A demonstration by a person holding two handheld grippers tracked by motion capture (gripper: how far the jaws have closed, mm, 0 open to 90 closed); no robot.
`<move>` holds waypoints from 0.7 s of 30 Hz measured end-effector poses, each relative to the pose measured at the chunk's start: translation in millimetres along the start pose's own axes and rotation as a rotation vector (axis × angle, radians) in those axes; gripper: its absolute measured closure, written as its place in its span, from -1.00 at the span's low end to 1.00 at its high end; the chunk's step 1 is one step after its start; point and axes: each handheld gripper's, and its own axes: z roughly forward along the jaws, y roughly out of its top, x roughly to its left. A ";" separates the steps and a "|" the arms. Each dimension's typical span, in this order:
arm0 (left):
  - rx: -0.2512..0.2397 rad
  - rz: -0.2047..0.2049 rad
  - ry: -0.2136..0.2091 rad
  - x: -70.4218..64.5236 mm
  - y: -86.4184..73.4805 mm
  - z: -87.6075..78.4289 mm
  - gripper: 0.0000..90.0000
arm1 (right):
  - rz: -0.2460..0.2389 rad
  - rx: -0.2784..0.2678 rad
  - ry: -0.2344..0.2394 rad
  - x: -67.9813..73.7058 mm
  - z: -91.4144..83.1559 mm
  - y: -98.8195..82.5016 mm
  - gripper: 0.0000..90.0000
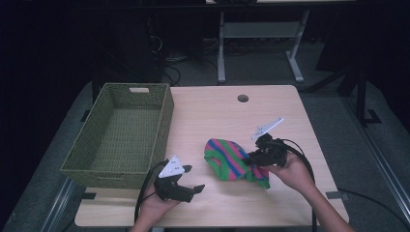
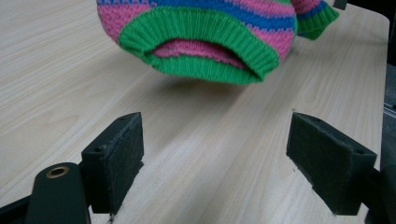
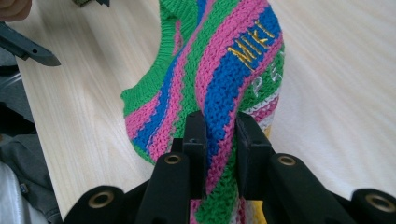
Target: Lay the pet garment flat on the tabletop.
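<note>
Tongs first: my left gripper [image 1: 186, 186] hovers low over the table [image 1: 270, 104] with its jaws wide apart and nothing between them, facing the open green cuff of the striped knit sweater [image 1: 227, 159]. My right gripper [image 1: 256, 157] is pinched on a fold of that sweater, which lies crumpled just right of centre. It looks soft, light and floppy, so I'd grab the ribbed cuff. At far left, the green wicker basket [image 1: 162, 123] holds nothing.

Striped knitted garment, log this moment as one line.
right gripper: shut on striped knitted garment | left gripper: open, apart | green woven basket: nothing inside
</note>
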 end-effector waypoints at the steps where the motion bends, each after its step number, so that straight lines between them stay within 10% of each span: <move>1: 0.000 0.001 0.000 0.2 -0.1 -0.1 -0.59 | 0.004 0.004 0.005 -0.2 3.0 -1.4 0.69; 21: 0.012 0.002 -0.004 -0.5 -0.6 1.6 -0.59 | 0.017 0.083 -0.011 -3.9 54.1 -9.2 0.60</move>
